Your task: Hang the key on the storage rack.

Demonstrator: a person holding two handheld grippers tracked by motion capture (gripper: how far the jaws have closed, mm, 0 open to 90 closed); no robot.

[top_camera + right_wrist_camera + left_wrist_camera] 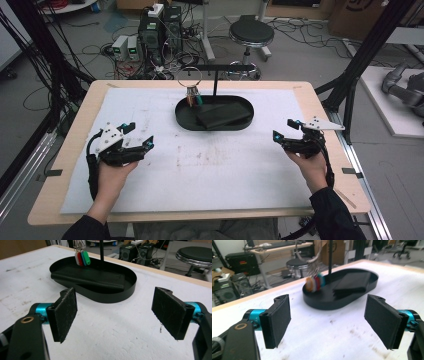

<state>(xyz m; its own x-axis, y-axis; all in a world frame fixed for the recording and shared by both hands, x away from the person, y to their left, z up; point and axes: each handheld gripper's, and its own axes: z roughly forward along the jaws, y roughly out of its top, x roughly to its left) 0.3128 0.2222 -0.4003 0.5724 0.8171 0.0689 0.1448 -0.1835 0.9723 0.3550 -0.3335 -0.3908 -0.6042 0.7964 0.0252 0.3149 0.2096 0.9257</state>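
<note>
Both grippers hover low over the white mat (150, 190), jaws spread wide, nothing between them. The left gripper (141, 135) sits at the left of the table, the right gripper (283, 129) well apart at the right, each angled in toward the black tray (186, 121) at the far middle. No earlier picture is on hand, so only the open state can be told.

The things nearest in reach are in that tray: a flat black wallet (222, 115) lying on the tray floor, and a bunch of key tags (82, 257), white, red, blue and green, hanging from a wire ring (190, 77) on the thin black stand (216, 80).

What could go wrong? The tray wall is low but upright, so a jaw coming in level could catch the rim and shove the whole tray across the mat. The wallet lies flat with little edge to pinch; the pads may slide off its top. The tags dangle loose, blurred in the left gripper view, and a nudge could set them swinging or tip the slim stand.

Textures: the mat is rough, fibrous, scuffed with grey marks. The tray is a smooth, matt oval. The wallet looks faintly grained. The jaw pads (279, 320) are flat, black and rubbery.
</note>
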